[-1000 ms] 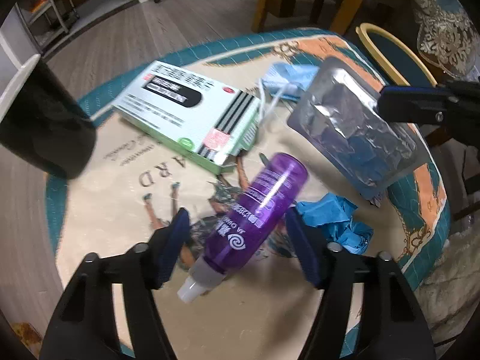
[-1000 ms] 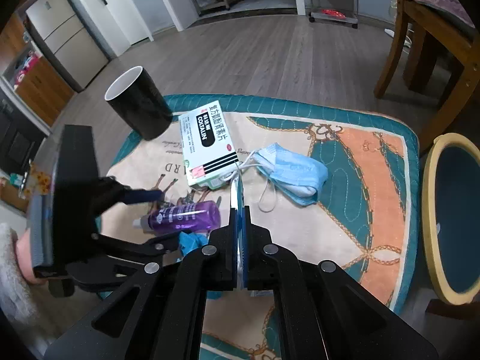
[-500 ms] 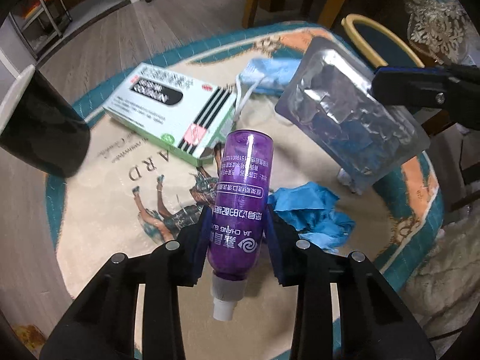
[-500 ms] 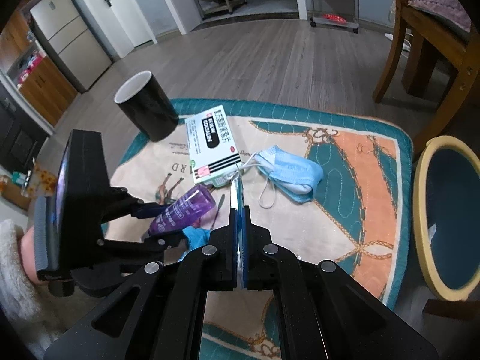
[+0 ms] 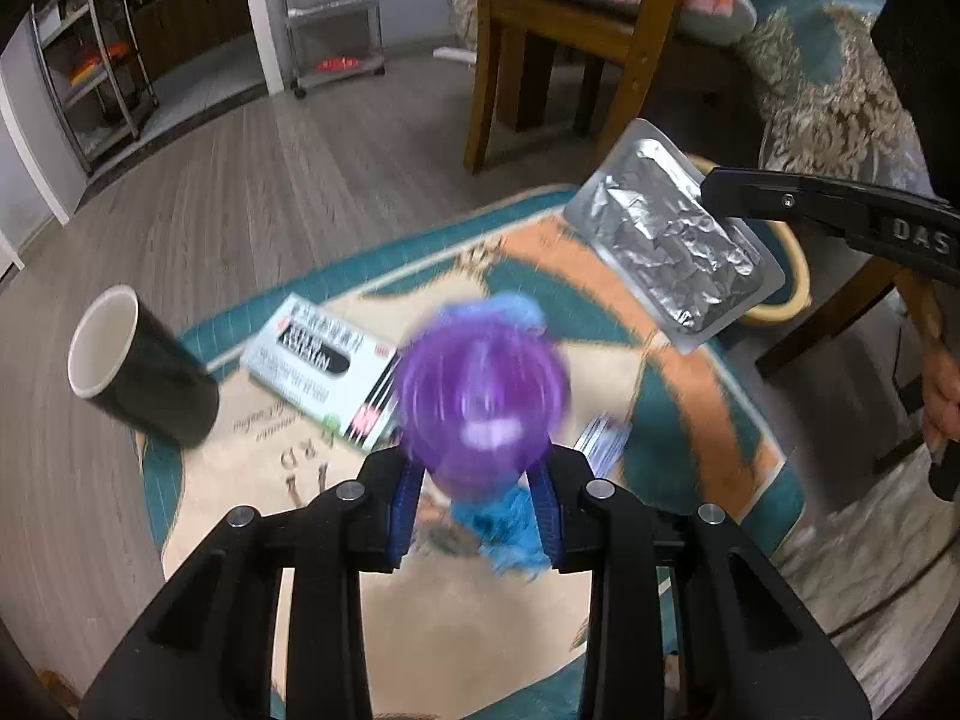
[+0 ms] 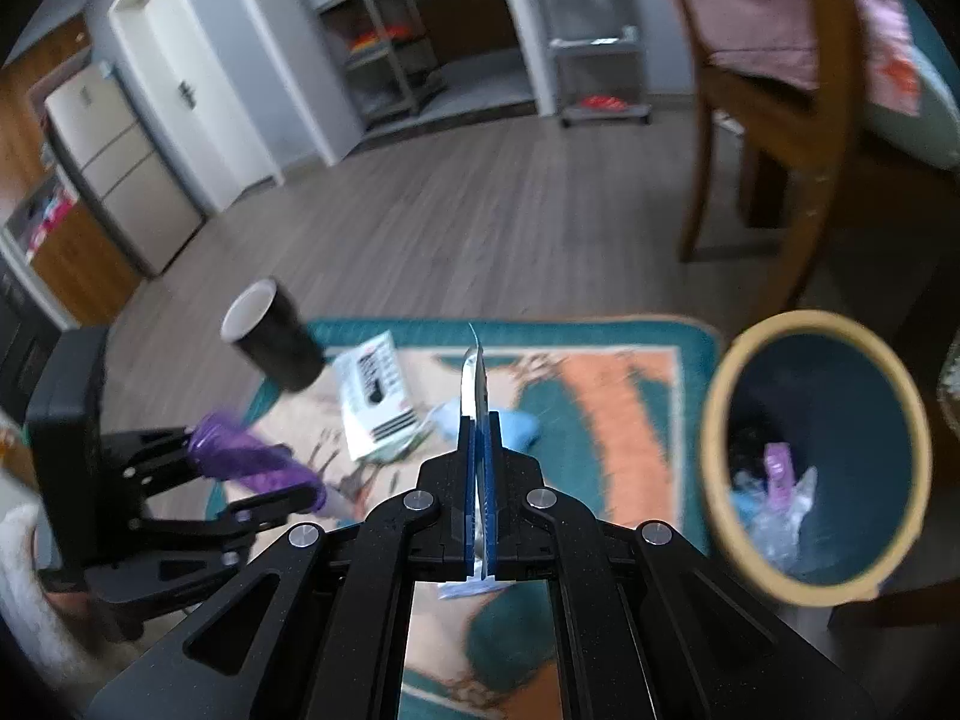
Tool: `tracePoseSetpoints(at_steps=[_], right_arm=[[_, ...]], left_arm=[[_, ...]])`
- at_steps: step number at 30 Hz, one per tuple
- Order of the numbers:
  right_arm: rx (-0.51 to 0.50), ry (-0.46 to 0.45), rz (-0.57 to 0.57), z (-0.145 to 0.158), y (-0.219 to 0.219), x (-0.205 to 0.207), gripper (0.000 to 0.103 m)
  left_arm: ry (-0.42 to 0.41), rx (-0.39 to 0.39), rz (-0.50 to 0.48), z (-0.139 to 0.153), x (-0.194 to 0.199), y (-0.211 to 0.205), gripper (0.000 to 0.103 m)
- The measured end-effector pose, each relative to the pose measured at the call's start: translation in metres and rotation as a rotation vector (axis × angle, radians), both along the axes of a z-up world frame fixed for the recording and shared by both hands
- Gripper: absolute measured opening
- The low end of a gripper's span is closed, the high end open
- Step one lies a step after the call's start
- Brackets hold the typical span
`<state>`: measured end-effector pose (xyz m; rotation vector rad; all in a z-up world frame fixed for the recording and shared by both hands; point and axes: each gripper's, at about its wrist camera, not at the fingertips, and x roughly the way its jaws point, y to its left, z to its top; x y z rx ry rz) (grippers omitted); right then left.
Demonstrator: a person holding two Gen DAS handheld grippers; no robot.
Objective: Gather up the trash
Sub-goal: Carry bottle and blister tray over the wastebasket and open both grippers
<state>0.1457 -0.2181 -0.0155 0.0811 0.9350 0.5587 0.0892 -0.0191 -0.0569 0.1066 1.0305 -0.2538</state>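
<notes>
While the left gripper [image 5: 477,501], angled down, closes on the purple bottle [image 5: 483,399], the right gripper [image 6: 478,450] pinches the foil pack [image 5: 675,240].

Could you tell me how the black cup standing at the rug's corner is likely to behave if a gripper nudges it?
The black cup looks tall for its base, so a high push would probably tip it. Its round wall suggests it would then roll, likely off the rug onto the wooden floor. It seems thin-walled and empty, so probably light.
</notes>
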Motion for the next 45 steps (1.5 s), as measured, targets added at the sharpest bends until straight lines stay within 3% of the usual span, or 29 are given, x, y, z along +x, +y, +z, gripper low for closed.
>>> tracePoseSetpoints(at_steps=[11, 14, 18, 26, 32, 43, 45], right_arm=[[0.033, -0.083, -0.224, 0.023, -0.103, 0.031, 0.003], [0.042, -0.078, -0.313, 0.018, -0.139, 0.044, 0.003], [-0.035, -0.051, -0.376, -0.001, -0.161, 0.057, 0.003], [-0.089, 0.042, -0.427, -0.040, -0.186, 0.075, 0.003], [-0.077, 0.134, -0.468, -0.072, -0.205, 0.081, 0.003], [-0.058, 0.154, -0.497, -0.078, -0.209, 0.084, 0.004], [-0.060, 0.153, -0.497, -0.077, -0.210, 0.084, 0.004]], left_arm=[[-0.022, -0.010, -0.068, 0.014, 0.029, -0.051, 0.032], [-0.045, -0.011, -0.110, 0.023, 0.040, -0.076, 0.032], [-0.059, -0.029, -0.172, 0.029, 0.058, -0.114, 0.032], [-0.033, -0.039, -0.265, 0.019, 0.090, -0.181, 0.032], [0.006, -0.081, -0.257, 0.003, 0.117, -0.208, 0.032], [-0.018, -0.101, -0.274, 0.001, 0.140, -0.240, 0.032], [-0.023, -0.110, -0.269, 0.003, 0.141, -0.240, 0.040]])
